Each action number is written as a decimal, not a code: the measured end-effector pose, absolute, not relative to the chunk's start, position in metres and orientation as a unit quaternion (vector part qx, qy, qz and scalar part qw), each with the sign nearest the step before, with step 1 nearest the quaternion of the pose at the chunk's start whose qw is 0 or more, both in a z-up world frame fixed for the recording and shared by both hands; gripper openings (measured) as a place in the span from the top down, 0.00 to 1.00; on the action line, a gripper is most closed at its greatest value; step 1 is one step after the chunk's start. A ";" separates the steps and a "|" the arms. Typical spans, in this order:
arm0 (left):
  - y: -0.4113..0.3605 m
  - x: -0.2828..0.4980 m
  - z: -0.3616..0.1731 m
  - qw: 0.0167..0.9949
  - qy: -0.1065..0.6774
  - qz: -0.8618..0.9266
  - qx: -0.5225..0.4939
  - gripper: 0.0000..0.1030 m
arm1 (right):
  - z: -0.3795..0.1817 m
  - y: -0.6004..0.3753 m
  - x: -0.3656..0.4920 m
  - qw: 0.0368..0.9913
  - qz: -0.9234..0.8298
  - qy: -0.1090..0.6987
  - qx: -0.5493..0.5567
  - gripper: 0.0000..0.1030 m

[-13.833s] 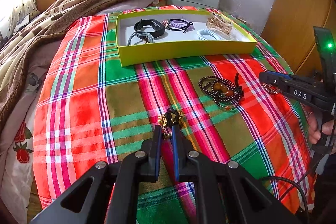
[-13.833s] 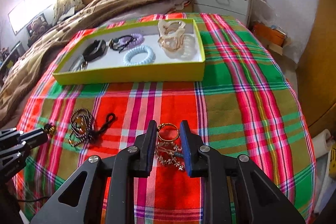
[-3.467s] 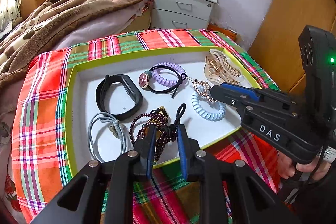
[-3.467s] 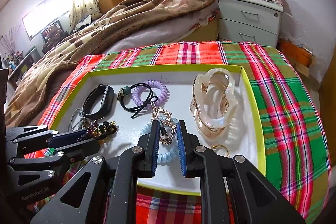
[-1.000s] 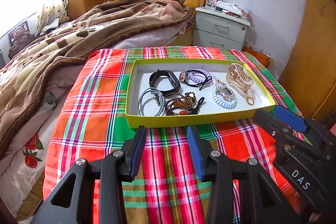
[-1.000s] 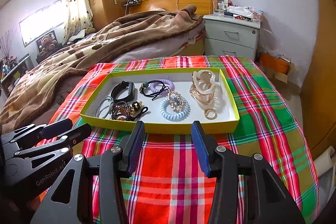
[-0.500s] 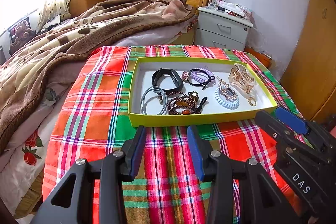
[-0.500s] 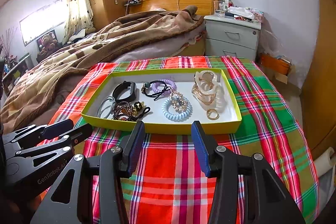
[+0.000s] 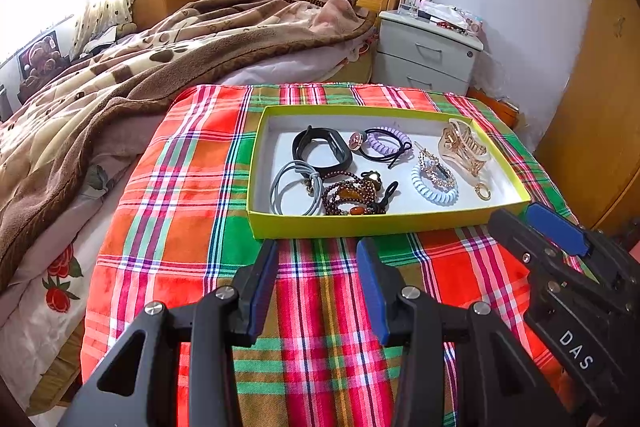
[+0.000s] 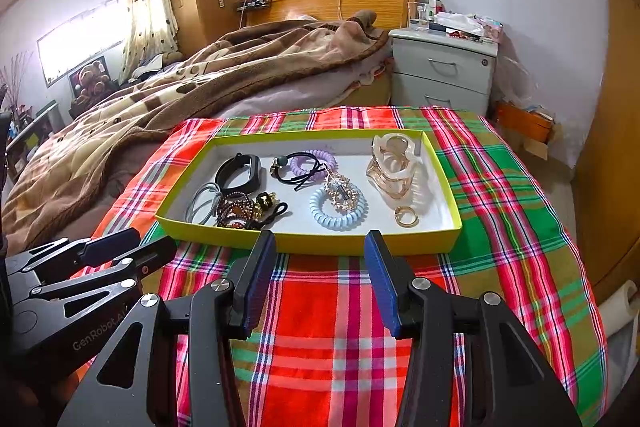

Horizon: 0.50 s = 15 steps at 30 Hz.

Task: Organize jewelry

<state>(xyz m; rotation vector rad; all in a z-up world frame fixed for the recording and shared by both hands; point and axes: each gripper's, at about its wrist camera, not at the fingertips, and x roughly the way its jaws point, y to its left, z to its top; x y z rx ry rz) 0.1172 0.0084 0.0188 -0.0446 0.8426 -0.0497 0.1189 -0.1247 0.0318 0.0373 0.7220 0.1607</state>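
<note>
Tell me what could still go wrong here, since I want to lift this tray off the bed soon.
1. The dark beaded bracelet lies against the grey hair ties; they may snag together when one is picked.
2. The small gold ring lies loose near the yellow-green tray's front wall; tilting could roll it.
3. The tray rests on soft plaid bedding, so pressing with the open left gripper or right gripper may tip it.

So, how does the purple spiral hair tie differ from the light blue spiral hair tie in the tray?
The purple spiral hair tie lies toward the far side of the yellow tray; the light blue spiral hair tie lies nearer the front wall. A black elastic cord crosses the purple one, while a gold rhinestone piece rests on the blue one. The blue coil looks larger. Both are coiled rings lying flat.
</note>
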 end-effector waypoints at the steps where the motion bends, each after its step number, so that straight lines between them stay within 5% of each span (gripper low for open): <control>1: 0.008 0.117 0.019 0.912 0.409 -0.024 -0.022 0.59 | 0.032 -0.125 0.119 0.932 0.078 0.353 0.019 0.55; 15: 0.009 0.116 0.019 0.912 0.408 -0.022 -0.022 0.59 | 0.031 -0.125 0.120 0.932 0.076 0.354 0.019 0.55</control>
